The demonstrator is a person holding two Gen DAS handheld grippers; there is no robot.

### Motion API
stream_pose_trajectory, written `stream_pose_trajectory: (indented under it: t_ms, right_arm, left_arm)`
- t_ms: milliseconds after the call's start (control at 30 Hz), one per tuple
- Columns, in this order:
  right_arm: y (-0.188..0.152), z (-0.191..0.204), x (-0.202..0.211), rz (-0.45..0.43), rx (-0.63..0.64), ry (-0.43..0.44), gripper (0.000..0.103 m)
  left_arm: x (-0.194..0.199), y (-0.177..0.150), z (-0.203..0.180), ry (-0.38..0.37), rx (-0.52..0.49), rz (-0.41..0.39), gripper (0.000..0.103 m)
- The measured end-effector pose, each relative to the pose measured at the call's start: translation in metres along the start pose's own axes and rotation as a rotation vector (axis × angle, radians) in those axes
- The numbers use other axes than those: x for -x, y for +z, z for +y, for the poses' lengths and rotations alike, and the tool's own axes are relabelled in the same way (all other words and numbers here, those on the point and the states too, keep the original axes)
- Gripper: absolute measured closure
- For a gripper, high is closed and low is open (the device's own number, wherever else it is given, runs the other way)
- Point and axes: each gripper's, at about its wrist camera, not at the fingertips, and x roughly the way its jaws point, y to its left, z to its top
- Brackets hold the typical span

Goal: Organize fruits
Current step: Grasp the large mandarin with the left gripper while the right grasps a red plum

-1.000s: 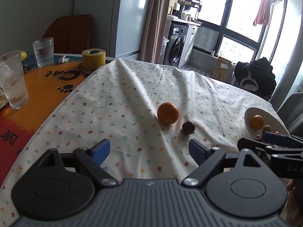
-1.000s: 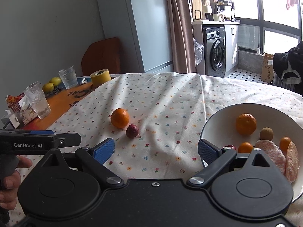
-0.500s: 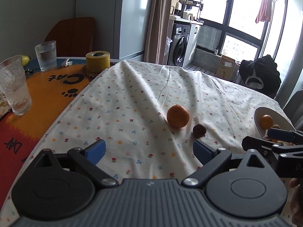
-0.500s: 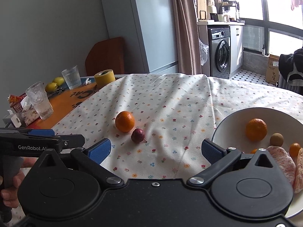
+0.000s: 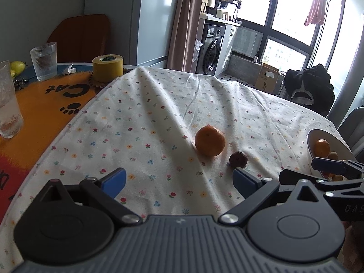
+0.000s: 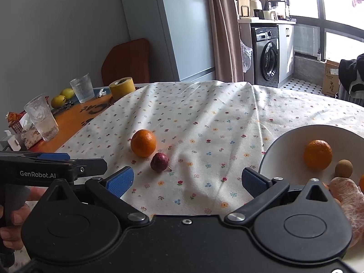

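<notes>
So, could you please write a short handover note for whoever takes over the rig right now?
Left gripper: open, holding nothing, low over the floral cloth.
Right gripper: open, holding nothing, near the white bowl.
In the bowl already: an orange, a small brown fruit, a peeled segment and more, partly hidden.
Left on the cloth: the loose orange and, close beside it, the small dark red fruit.
Remaining: move both into the bowl.

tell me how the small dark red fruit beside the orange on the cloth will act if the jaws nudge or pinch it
The small dark red fruit looks round, so a nudge would probably roll it, though its short stem and the rumpled tablecloth may check that. It sits close by the orange, so a push that way might bump it. Being small, it could slip from wide jaws unless centred.
</notes>
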Motion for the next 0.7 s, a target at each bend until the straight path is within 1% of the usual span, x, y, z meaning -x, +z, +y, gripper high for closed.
stream_pose_trajectory:
  t_ms: [67,133,200,267,333,433,500,633,700]
  right_arm:
    - [0.001,0.002,-0.006,0.012,0.008,0.007,0.007]
    - [0.001,0.003,-0.011,0.019,0.013,0.012,0.009]
    - [0.003,0.006,-0.018,0.029,0.019,0.02,0.013]
    - [0.004,0.009,-0.024,0.038,0.028,0.028,0.02]
    - [0.005,0.009,-0.029,0.045,0.028,0.035,0.022]
    - [0.005,0.009,-0.036,0.053,0.027,0.041,0.025]
    - [0.005,0.01,-0.039,0.047,0.045,0.03,0.026]
    - [0.008,0.011,-0.047,0.064,0.044,0.05,0.04]
    - [0.009,0.013,-0.051,0.07,0.051,0.054,0.044]
  left_arm:
    - [-0.003,0.0,0.001,-0.003,0.007,0.0,0.004]
    - [-0.006,0.001,0.002,0.01,0.007,-0.002,0.004]
    - [-0.01,0.002,0.003,0.007,0.007,0.0,0.006]
    - [-0.015,0.003,0.004,0.006,0.008,0.01,0.007]
    - [-0.02,0.004,0.005,0.018,0.006,0.012,0.007]
    - [-0.025,0.006,0.008,0.009,0.008,0.011,0.011]
    - [-0.028,0.008,0.008,0.007,0.009,0.007,0.013]
    - [-0.033,0.011,0.008,-0.004,0.006,0.008,0.021]
    - [-0.034,0.012,0.007,-0.012,0.008,0.005,0.025]
